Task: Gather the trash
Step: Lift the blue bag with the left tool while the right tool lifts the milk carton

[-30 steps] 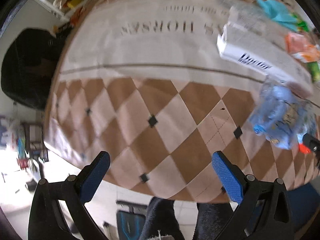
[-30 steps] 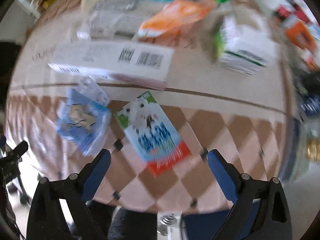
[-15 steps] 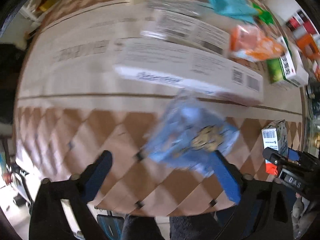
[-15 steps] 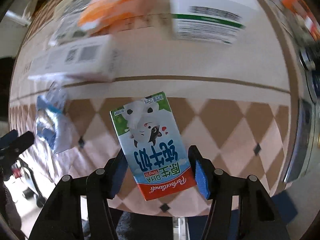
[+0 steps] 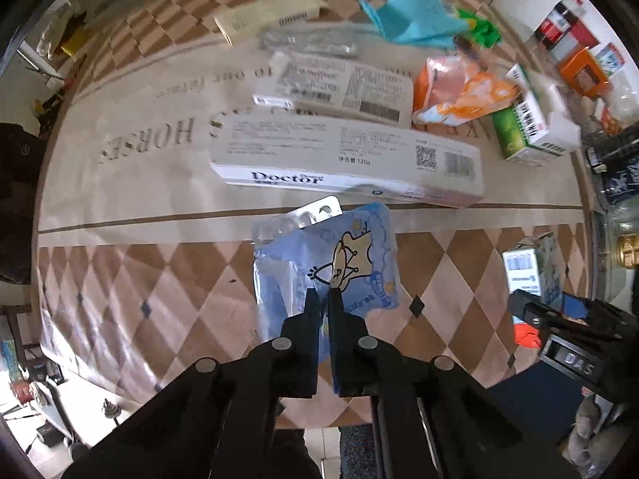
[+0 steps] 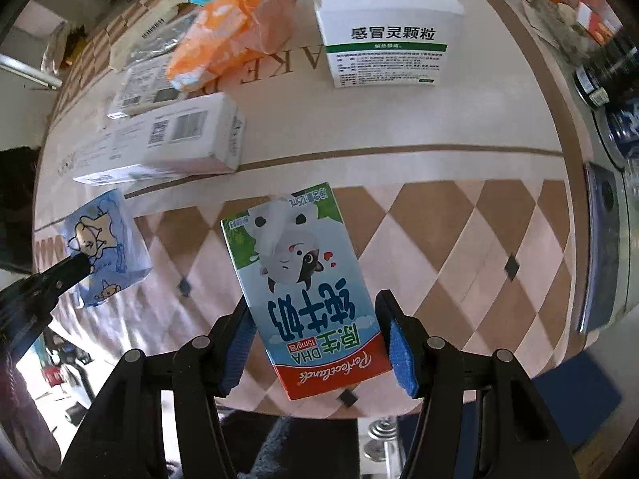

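My left gripper (image 5: pixel 323 299) is shut on a blue cartoon-printed plastic packet (image 5: pixel 355 255), pinching its lower edge above the checked tablecloth (image 5: pixel 167 279). The same blue packet (image 6: pixel 104 247) shows at the left of the right wrist view, held by the left gripper's black fingers (image 6: pixel 68 271). My right gripper (image 6: pixel 315 339) is shut on a small milk carton (image 6: pixel 303 279) with a cow picture and a red bottom band, its blue pads pressing both sides. In the left wrist view the carton (image 5: pixel 531 267) and the right gripper (image 5: pixel 547 319) sit at the right edge.
A long white "Doctor" box (image 5: pixel 347 163) lies just beyond the packet. Behind it are a flat labelled packet (image 5: pixel 339 88), an orange bag (image 5: pixel 459 92), a green-and-white medicine box (image 6: pixel 383 40), a teal cloth (image 5: pixel 415 20) and a cream box (image 5: pixel 267 16). Jars and boxes crowd the table's right edge.
The left gripper swung right over the table to the blue packet and closed on it. The right gripper closed on the milk carton and holds it slightly raised.
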`<state>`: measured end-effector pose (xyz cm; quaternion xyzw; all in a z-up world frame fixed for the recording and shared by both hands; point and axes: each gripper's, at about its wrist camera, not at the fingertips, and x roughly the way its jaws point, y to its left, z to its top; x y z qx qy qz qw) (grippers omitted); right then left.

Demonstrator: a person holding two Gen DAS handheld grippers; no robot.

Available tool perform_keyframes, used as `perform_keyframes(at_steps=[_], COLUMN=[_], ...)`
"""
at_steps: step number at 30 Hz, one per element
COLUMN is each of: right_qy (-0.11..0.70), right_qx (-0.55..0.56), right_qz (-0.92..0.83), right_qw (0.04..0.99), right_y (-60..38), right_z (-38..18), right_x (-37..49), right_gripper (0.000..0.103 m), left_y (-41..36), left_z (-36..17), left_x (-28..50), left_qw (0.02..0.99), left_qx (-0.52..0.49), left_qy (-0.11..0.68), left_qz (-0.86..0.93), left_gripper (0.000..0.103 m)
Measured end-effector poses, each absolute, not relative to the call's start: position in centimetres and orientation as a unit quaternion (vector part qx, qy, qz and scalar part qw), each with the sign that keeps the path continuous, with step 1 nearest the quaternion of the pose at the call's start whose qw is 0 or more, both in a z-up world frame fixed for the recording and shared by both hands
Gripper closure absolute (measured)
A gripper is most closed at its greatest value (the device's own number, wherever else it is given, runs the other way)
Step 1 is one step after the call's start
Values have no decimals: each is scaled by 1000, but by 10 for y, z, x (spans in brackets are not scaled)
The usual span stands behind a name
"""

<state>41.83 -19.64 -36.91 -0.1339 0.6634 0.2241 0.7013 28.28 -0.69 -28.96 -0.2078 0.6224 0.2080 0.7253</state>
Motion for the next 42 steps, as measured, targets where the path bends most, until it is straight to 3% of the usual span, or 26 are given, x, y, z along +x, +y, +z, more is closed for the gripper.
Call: perform_keyframes(at_steps=[9, 16, 23, 24, 28, 30, 37, 38, 39, 40, 42], right_qy=[642, 616, 612, 614, 618, 621, 626, 628, 629, 629, 629], right_qx=[-100, -92, -62, -60, -60, -59, -54, -52, -52, -53, -53], right_qz=[213, 198, 144, 139, 133, 134, 147, 149, 151, 153, 153], right_qw=[730, 757, 775, 775, 772, 770, 764, 762, 761, 760, 760], right_y=[-193, -145, -133, -133, -132, -132, -131, -132, -132, -133, -135], right_z=[-328, -308, -315, -316, -320, -324, -344, -347, -350, -353, -356], right_x=[360, 264, 260, 265, 286, 298, 327, 328, 328, 328, 326], right_gripper=[42, 43, 43, 43, 43, 43, 43, 43, 43, 43, 43], left_y=[44, 79, 115, 120, 125, 125, 107, 105, 101, 96, 88], left_z=[-240, -257, -302, -313, -323, -327, -364, -366, -364, -360, -352], left_x=[179, 114, 118, 126, 145, 157, 202, 204, 204, 204, 201], left_qw=[772, 784, 769, 761, 768, 769, 747, 748, 754, 759, 765], left_qx=[-207, -227, -293, -296, -298, -295, -246, -239, -230, -222, -207], left_qy=[565, 543, 551, 563, 560, 562, 613, 614, 609, 606, 602], left_qz=[207, 198, 134, 127, 92, 80, 75, 81, 83, 84, 93], left_gripper=[102, 102, 98, 94, 60, 53, 54, 61, 80, 90, 92])
